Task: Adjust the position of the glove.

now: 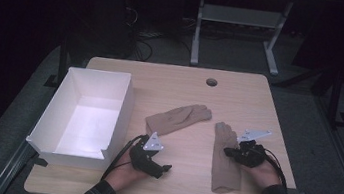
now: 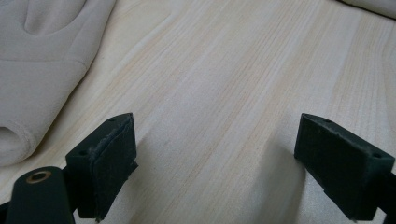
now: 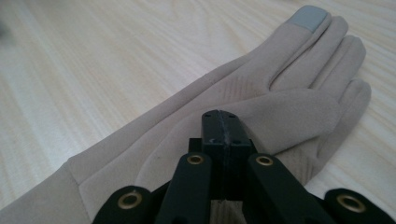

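Note:
Two beige gloves lie flat on the wooden table (image 1: 186, 86). The left glove (image 1: 180, 118) (image 2: 37, 70) lies slanted at the middle, its cuff toward my left gripper (image 1: 165, 169) (image 2: 219, 158). That gripper hovers low over bare wood just right of the cuff, open, nothing between its jaws. The right glove (image 1: 225, 159) (image 3: 299, 93) lies with its fingers pointing away; one fingertip has a grey patch (image 3: 308, 17). My right gripper (image 1: 230, 152) (image 3: 223, 121) is over its palm with the jaws shut together. Whether any fabric is pinched is hidden.
A white open box (image 1: 123, 103) stands at the table's left side, close to my left hand. A round cable hole (image 1: 211, 82) sits near the far edge. Beyond the table, another table's metal legs (image 1: 198, 30) and cables are on the dark floor.

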